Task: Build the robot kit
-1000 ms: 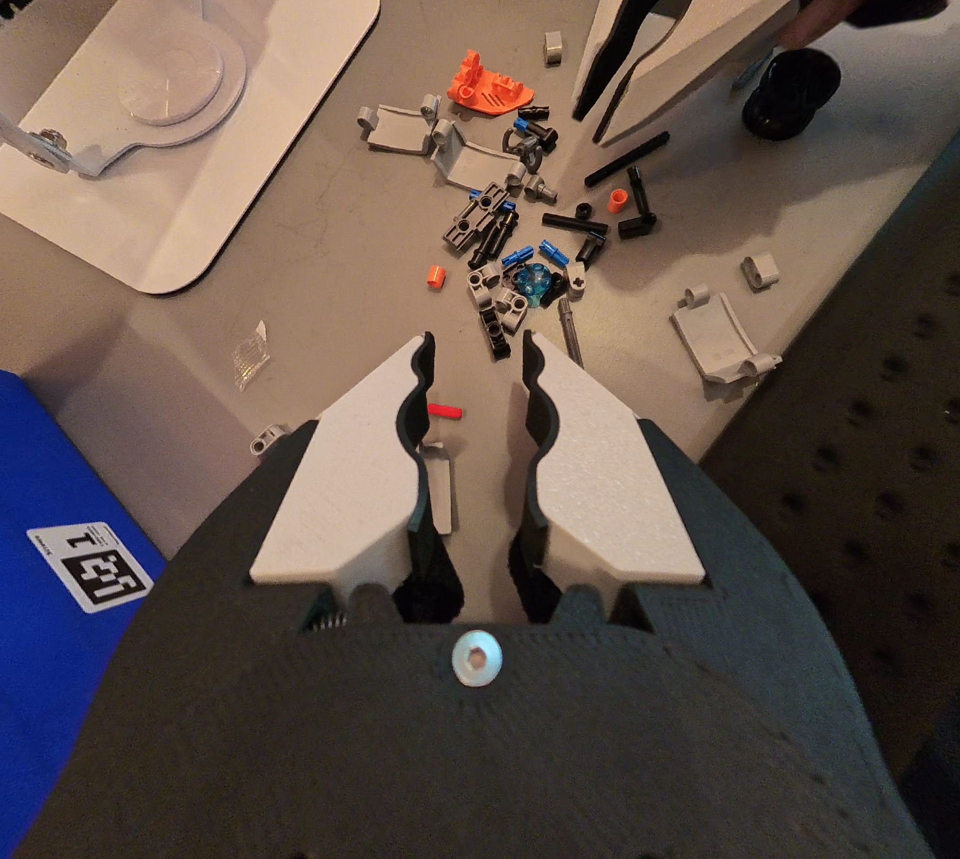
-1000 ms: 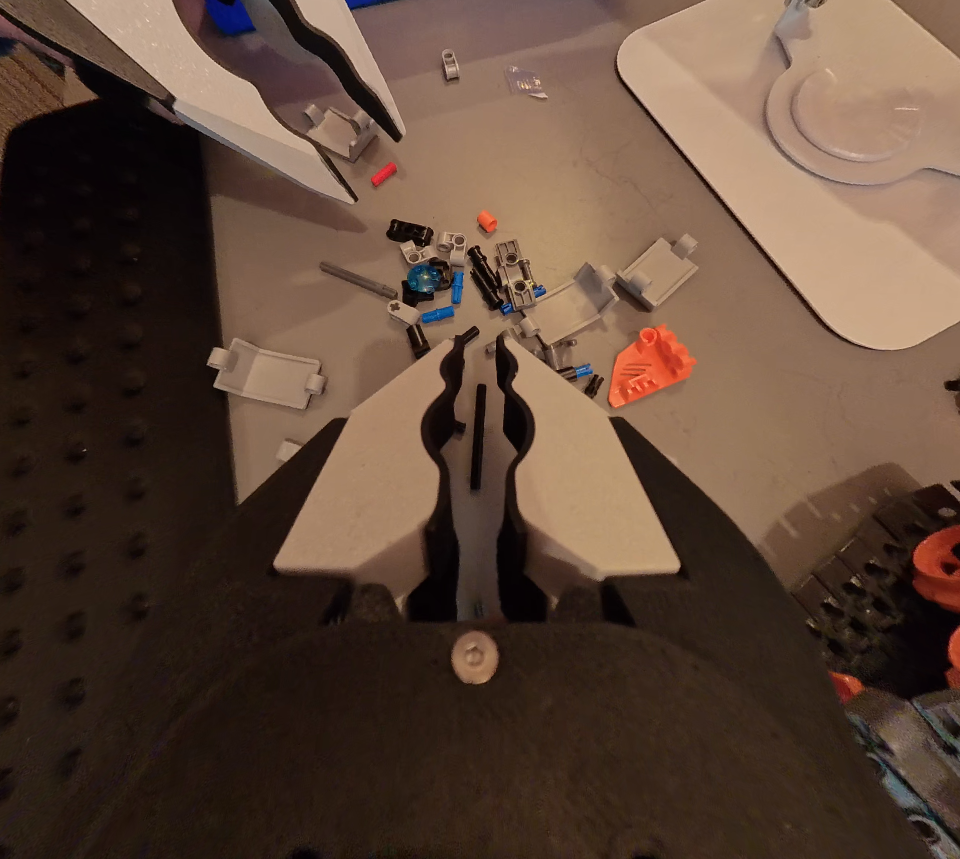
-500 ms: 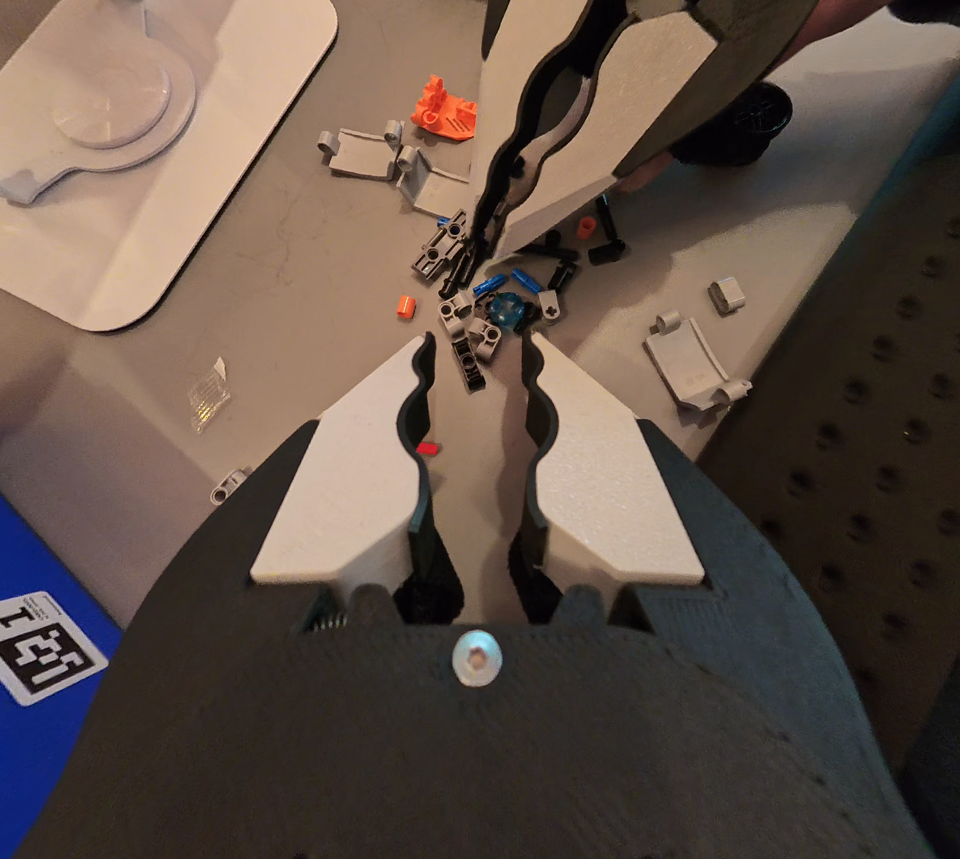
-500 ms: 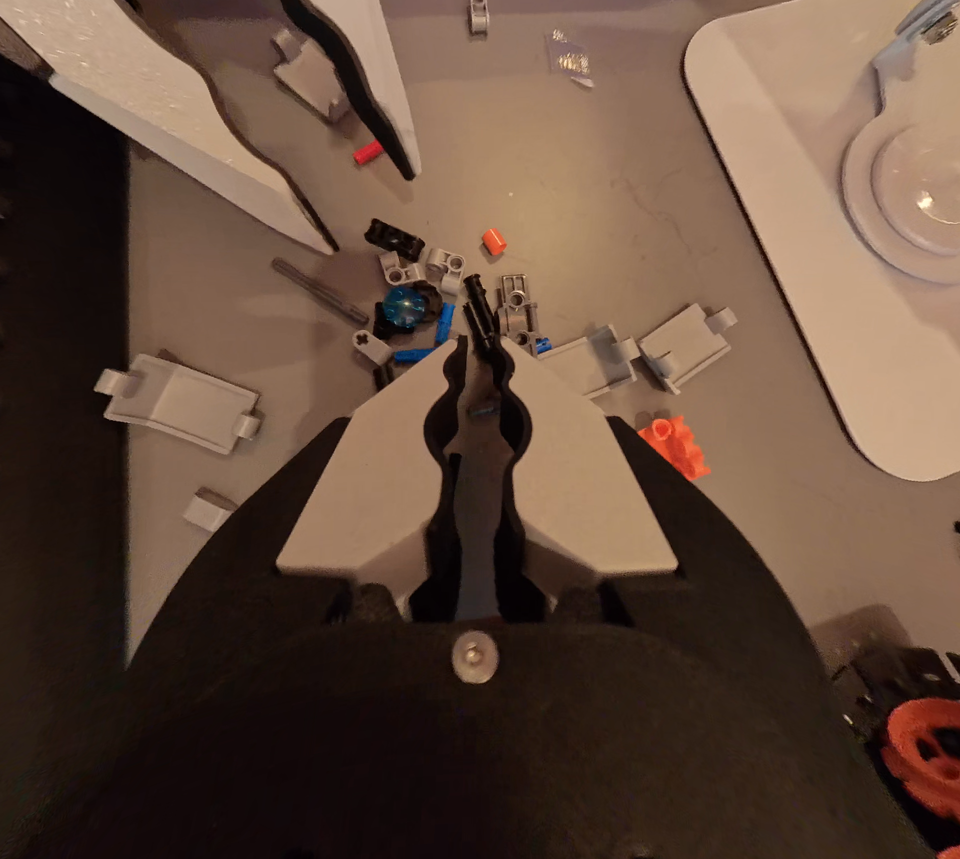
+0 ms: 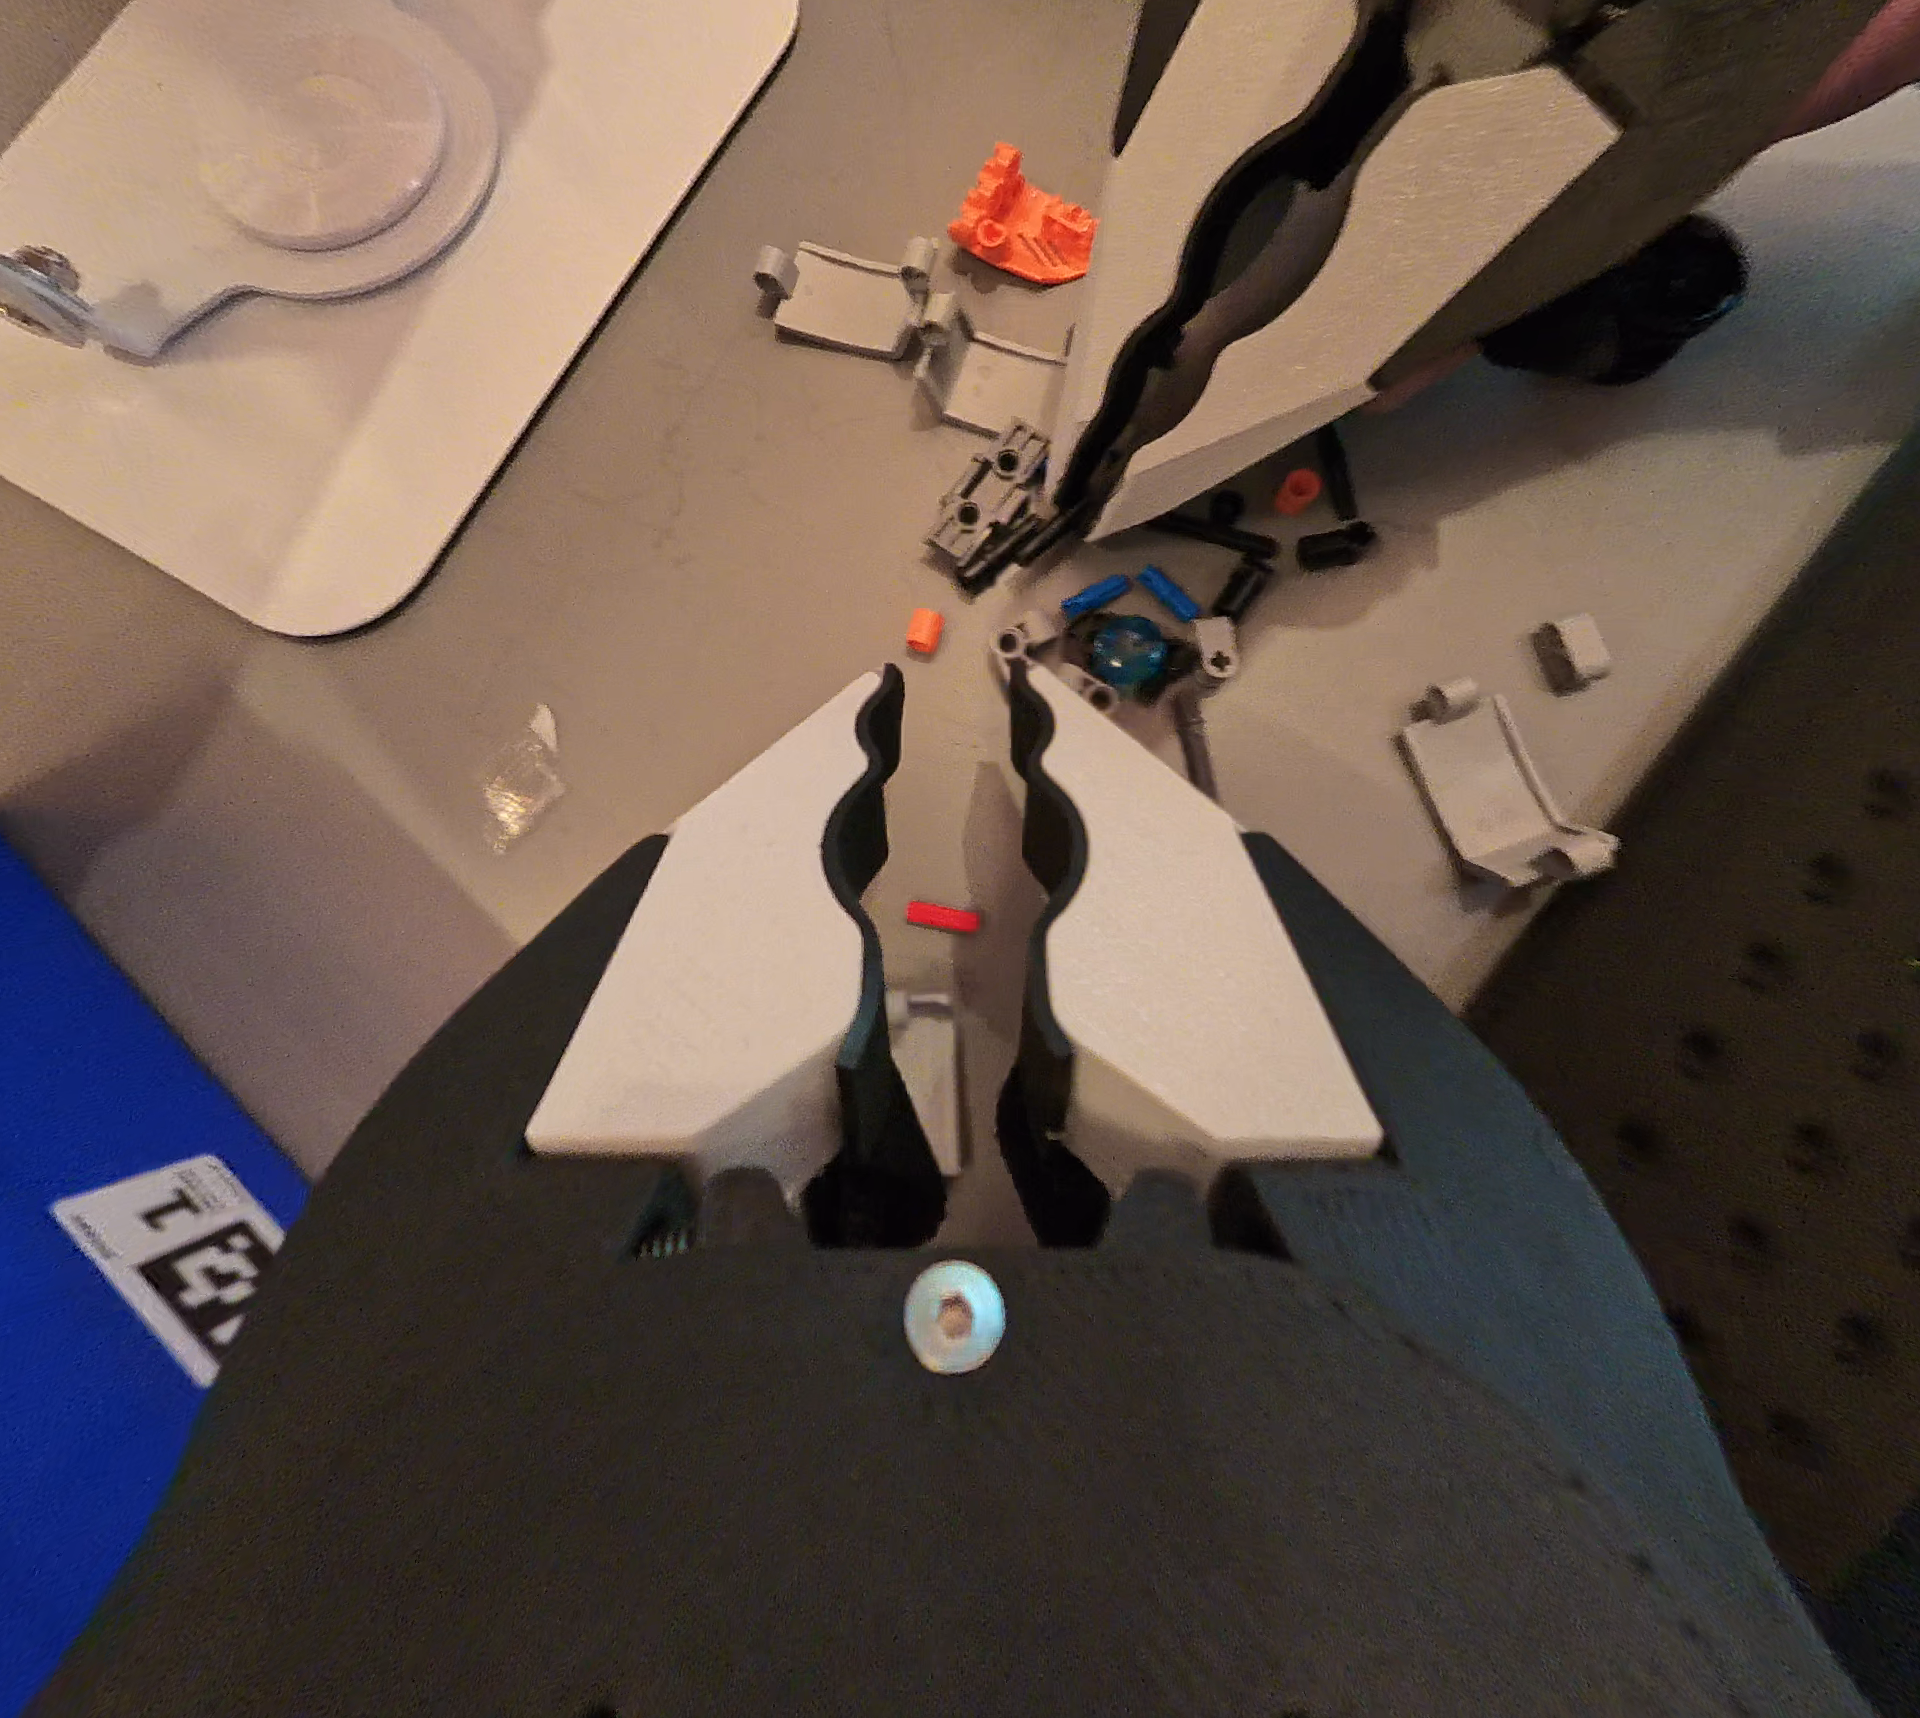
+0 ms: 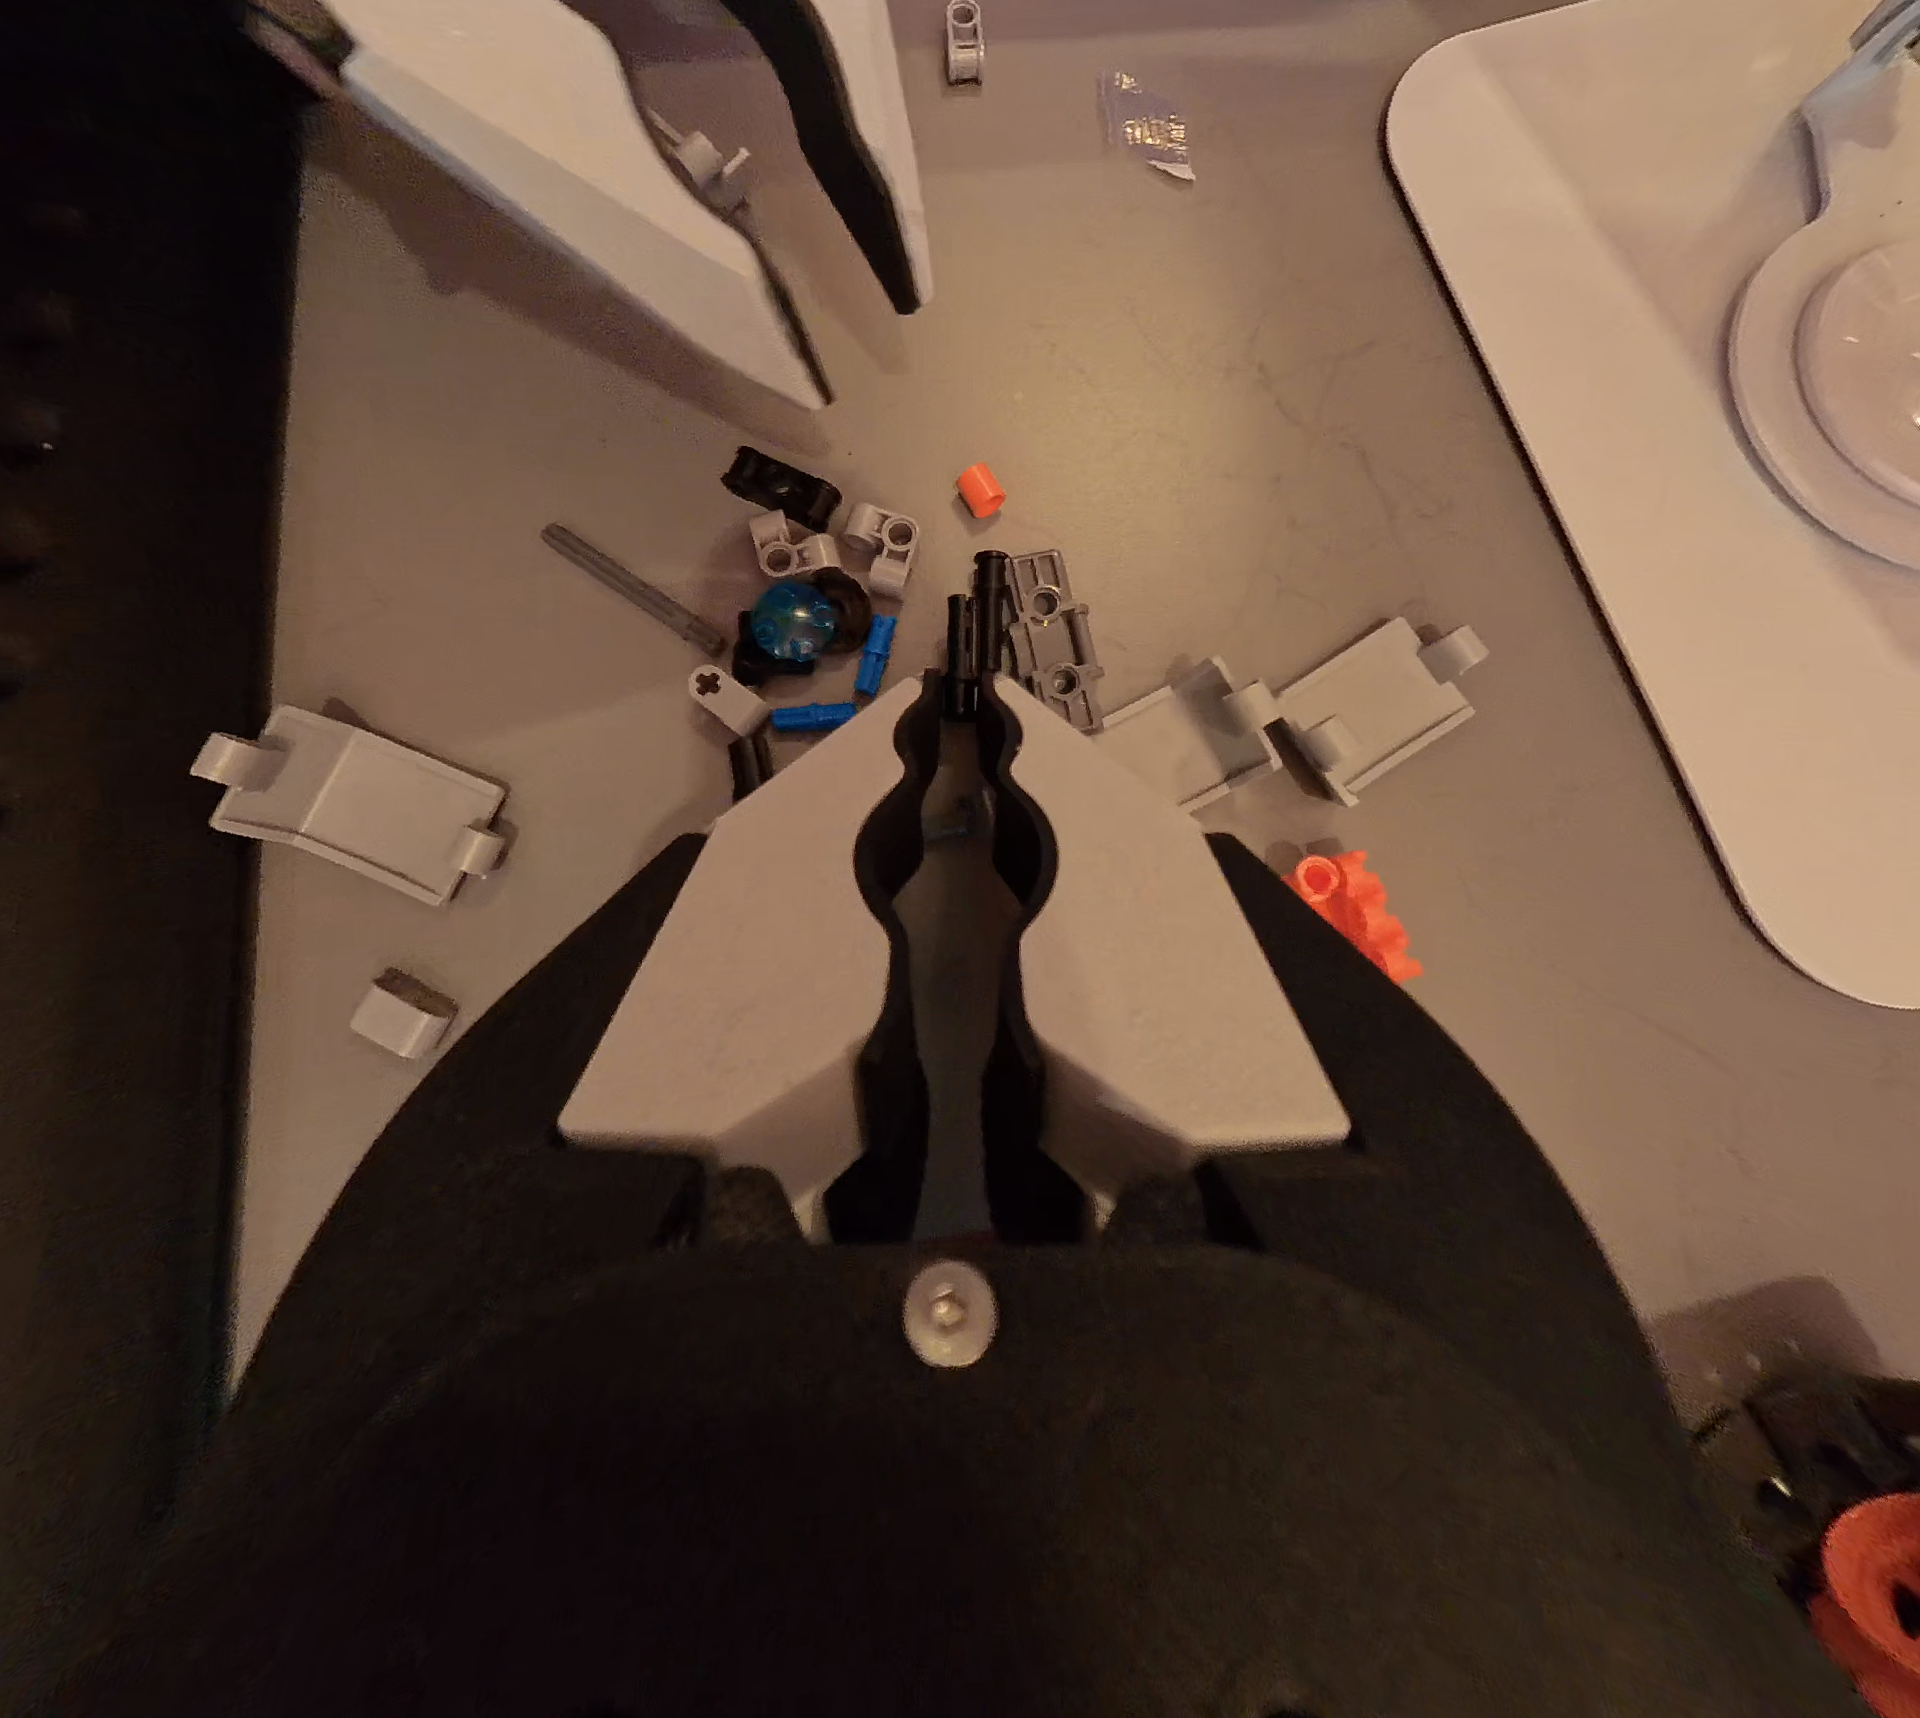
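Observation:
Small building-toy parts lie scattered on a grey table [image 5: 675,525]. My left gripper [image 5: 956,681] is open and empty, hovering just short of the pile. A red pin [image 5: 942,916] and a grey panel [image 5: 925,1066] show on the table between its fingers. It also shows in the right wrist view [image 6: 862,349]. My right gripper [image 6: 964,694] has its jaws narrowly apart, closed around the near end of a black pin [image 6: 982,619]. The pin lies on the table beside a grey beam [image 6: 1055,634]. The right gripper also shows in the left wrist view [image 5: 1070,515], tips down at the pile.
An orange bush [image 6: 980,489], a blue dome [image 6: 795,619], grey panels [image 6: 353,795] and an orange piece [image 6: 1351,915] lie around. A white stand base [image 6: 1662,421] is on the right. A blue box [image 5: 83,1097] and a black perforated mat [image 5: 1766,941] border the table. Some 6 centimetres of space lies between my two pairs of fingers. From either gripper's tips it is about 4 centimetres to the orange bush [image 6: 980,489]. The left camera catches it too, in the left wrist view [image 5: 930,628].
My right gripper has moved forward and down from over a black axle onto the black pin in the pile. My left gripper has shifted slightly towards the pile, still open.

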{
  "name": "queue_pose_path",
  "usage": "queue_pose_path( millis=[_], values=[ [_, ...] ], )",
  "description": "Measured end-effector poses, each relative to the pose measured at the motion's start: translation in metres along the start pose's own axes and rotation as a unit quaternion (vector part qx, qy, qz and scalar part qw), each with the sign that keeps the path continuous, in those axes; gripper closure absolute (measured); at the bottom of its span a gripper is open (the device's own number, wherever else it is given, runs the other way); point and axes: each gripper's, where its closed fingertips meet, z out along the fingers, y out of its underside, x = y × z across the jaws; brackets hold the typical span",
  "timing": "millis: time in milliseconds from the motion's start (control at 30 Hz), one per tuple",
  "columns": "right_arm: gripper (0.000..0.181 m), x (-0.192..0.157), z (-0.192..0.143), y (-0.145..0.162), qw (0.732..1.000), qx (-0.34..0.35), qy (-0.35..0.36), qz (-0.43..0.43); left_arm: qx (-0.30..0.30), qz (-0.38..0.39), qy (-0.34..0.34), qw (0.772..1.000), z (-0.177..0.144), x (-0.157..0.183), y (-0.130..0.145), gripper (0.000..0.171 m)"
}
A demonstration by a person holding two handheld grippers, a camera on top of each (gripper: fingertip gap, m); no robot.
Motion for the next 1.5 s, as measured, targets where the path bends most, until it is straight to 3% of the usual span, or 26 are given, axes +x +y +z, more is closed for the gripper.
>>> queue_pose_path(
  millis=[267, 400, 667, 933, 1500],
  values=[
    [0.177, 0.000, 0.001, 0.003, 1.000, -0.006, 0.002, 0.000, -0.094, 0.048, 0.029, 0.994, 0.030, -0.005, 0.009, 0.157],
    [0.177, -0.001, 0.004, 0.004, 1.000, -0.010, 0.002, -0.003, -0.096, 0.057, 0.045, 0.993, 0.037, -0.004, 0.009, 0.166],
    [0.178, -0.001, 0.004, 0.004, 1.000, -0.007, -0.001, -0.007, -0.081, 0.078, 0.075, 0.991, 0.037, 0.005, 0.009, 0.167],
    [0.178, -0.007, 0.008, 0.000, 0.999, -0.002, -0.015, -0.031, -0.090, 0.164, 0.121, 0.975, 0.031, 0.016, 0.016, 0.167],
    [0.178, -0.013, 0.010, -0.002, 0.987, -0.018, -0.083, -0.136, -0.121, 0.225, 0.132, 0.958, 0.031, 0.019, 0.016, 0.167]
  ],
)
